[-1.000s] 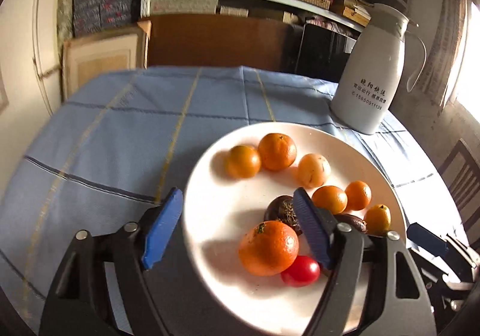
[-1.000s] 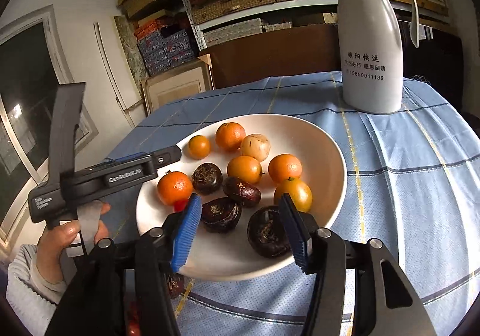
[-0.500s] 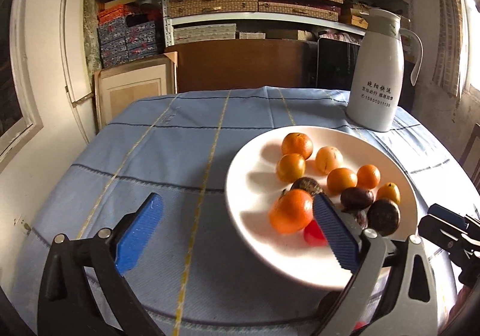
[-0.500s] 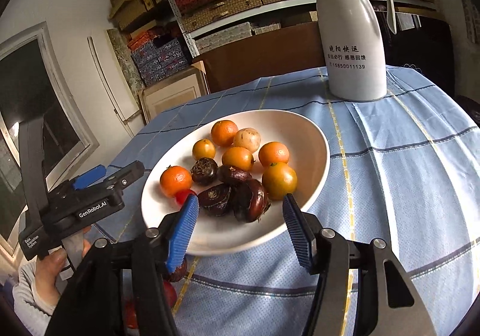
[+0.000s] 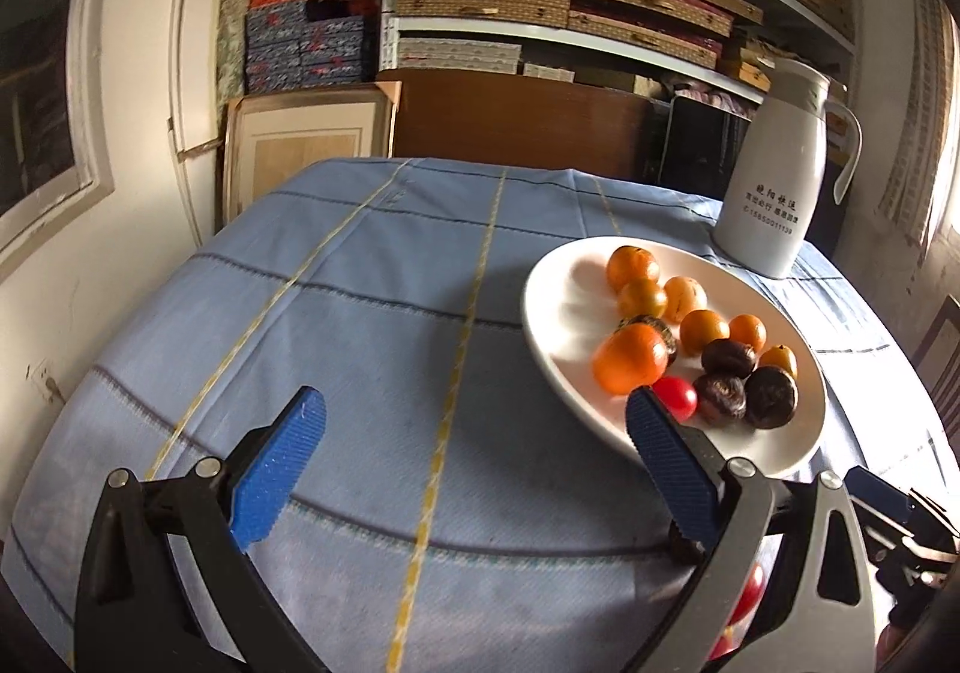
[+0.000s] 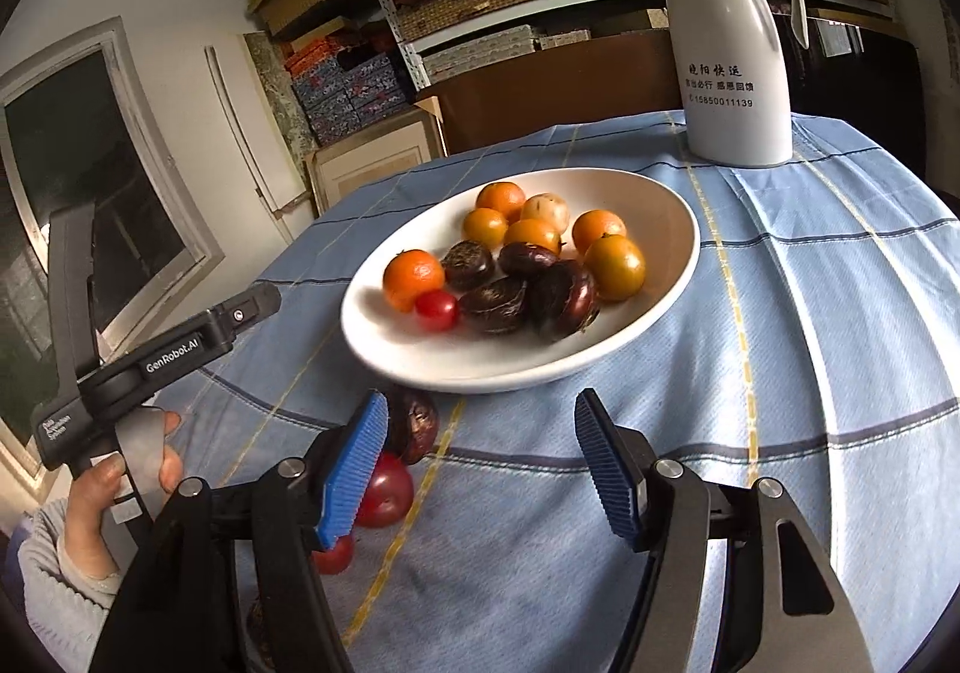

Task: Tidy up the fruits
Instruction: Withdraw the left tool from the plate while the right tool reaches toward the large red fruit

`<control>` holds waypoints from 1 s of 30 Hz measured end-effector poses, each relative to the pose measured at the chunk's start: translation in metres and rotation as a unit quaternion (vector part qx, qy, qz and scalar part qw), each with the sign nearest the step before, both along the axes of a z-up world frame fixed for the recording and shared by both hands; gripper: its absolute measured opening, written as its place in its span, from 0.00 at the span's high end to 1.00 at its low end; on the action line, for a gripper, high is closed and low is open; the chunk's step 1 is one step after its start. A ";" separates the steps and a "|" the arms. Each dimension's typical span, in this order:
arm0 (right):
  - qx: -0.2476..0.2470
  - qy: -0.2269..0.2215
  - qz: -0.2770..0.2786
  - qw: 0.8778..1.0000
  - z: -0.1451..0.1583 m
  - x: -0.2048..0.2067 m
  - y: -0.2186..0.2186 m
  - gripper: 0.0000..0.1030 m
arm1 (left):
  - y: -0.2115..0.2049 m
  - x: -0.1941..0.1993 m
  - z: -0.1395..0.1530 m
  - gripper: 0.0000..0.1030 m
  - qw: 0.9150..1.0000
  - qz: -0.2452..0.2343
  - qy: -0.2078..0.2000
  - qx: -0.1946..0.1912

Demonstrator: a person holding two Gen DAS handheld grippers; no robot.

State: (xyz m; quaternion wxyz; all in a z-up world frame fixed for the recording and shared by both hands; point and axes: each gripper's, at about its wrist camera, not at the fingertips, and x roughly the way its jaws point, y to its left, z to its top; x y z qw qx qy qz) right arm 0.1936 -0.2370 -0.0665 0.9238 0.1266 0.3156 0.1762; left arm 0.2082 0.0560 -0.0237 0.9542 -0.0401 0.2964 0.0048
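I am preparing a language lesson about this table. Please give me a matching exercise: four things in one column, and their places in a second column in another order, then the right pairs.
Things:
1. white jug
2. red cherry tomato
3. dark chestnut-like fruit
4. left gripper

Places:
A. on the cloth, just outside the white plate, near its front rim
B. on the plate, beside an orange fruit
C. behind the plate, standing on the cloth
D. over bare blue cloth, jaws wide, holding nothing

Pairs: 1-C, 2-B, 3-A, 4-D
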 end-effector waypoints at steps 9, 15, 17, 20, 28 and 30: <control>0.012 0.028 0.053 0.998 -0.006 -0.007 0.015 0.35 | 0.032 -0.017 -0.015 0.04 0.998 0.026 0.041 -0.033; -0.023 0.039 0.075 0.996 -0.006 -0.009 0.034 0.34 | 0.039 -0.007 -0.032 0.04 0.993 0.031 0.098 -0.066; -0.032 0.049 0.070 0.996 -0.008 -0.005 0.039 0.34 | 0.034 -0.004 -0.036 0.04 0.992 0.029 0.109 -0.053; -0.029 0.065 0.068 0.995 -0.012 0.002 0.045 0.34 | 0.026 -0.001 -0.040 0.04 0.992 0.022 0.119 -0.031; -0.018 0.093 0.025 0.995 -0.020 0.009 0.027 0.33 | 0.022 0.001 -0.043 0.04 0.991 0.017 0.129 -0.020; -0.011 0.085 -0.012 0.996 -0.017 0.001 0.004 0.33 | 0.023 0.001 -0.043 0.04 0.991 0.018 0.130 -0.024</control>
